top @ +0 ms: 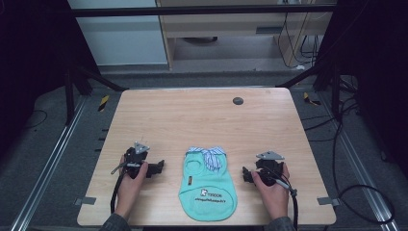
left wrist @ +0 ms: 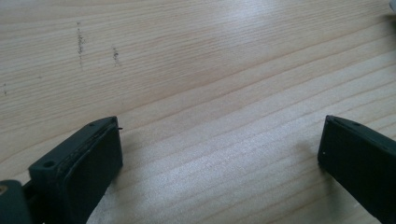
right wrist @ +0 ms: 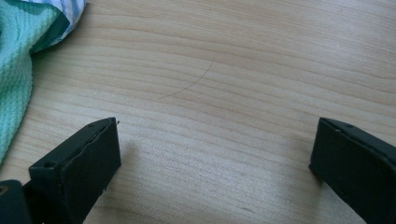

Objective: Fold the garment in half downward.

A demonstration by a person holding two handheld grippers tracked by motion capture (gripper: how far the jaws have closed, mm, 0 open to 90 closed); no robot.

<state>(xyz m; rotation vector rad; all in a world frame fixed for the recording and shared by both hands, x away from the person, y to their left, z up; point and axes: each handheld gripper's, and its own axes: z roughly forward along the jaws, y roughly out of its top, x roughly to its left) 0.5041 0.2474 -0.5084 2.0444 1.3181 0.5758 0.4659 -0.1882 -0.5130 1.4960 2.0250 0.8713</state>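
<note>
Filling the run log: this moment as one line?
left gripper: open, on table | right gripper: open, on table | shirt: flat between them, untouched

We are looking at a light wooden table (top: 202, 120) with pale brown grain lines. On it is lying a mint-green garment (top: 208, 186), showing a blue-and-white striped collar (top: 208, 155), white print and a small yellow tag. We are seeing a black left gripper (left wrist: 219, 149) and a black right gripper (right wrist: 215, 149), each topped by a grey plate. A dark round disc (top: 237, 100) is sitting on the table.
</note>
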